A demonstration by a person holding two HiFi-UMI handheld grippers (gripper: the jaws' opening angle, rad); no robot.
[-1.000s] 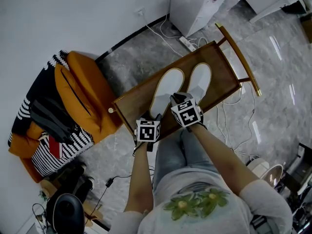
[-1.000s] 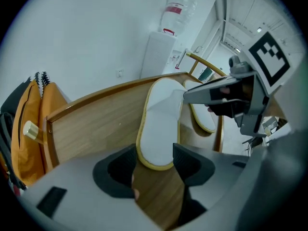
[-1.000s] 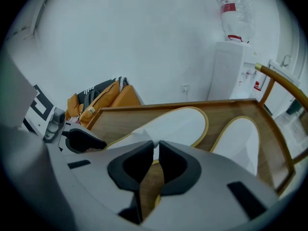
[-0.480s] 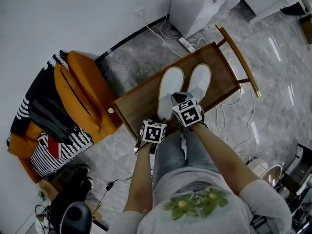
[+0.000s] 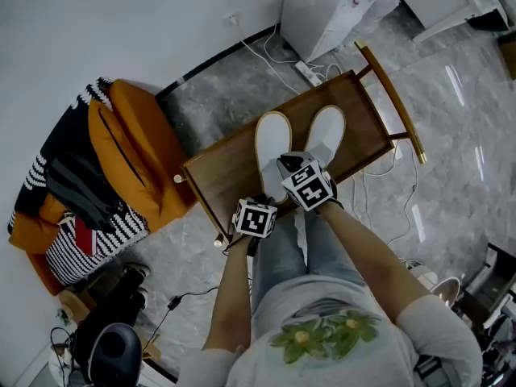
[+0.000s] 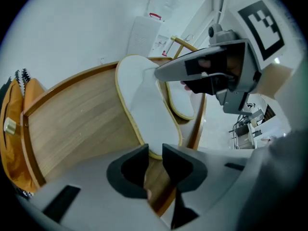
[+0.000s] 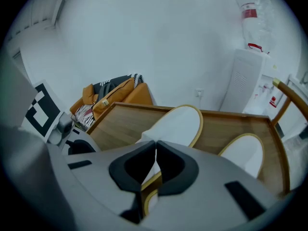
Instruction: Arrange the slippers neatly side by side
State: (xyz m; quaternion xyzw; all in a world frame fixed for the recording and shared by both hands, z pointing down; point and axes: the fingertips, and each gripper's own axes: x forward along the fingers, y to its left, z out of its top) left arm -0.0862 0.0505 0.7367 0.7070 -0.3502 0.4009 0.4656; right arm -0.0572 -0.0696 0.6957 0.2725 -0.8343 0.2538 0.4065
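Observation:
Two white slippers with yellow rims lie side by side on a wooden table (image 5: pixel 222 176). My right gripper (image 5: pixel 302 180) holds the left slipper (image 5: pixel 272 139) at its near right edge. In the right gripper view the right gripper (image 7: pixel 156 148) is shut with that slipper's (image 7: pixel 175 124) rim between the jaws. The right slipper (image 5: pixel 326 135) lies free beside it. My left gripper (image 5: pixel 255 216) hovers at the table's near edge. Its jaws (image 6: pixel 154 150) are closing with only a narrow gap, nothing between them, and the left slipper's (image 6: pixel 144 100) heel just beyond the tips.
The table has a raised rim and a rail with a brass bar (image 5: pixel 395 103) at its right end. An orange bag with striped cloth (image 5: pixel 121 160) stands to the left on the floor. A white appliance (image 5: pixel 322 6), a power strip (image 5: pixel 310 71) and cables lie behind.
The left slipper has swung straighter, closer to parallel with the right one. My left gripper has shifted a little right and back from the heel, and its jaws have narrowed.

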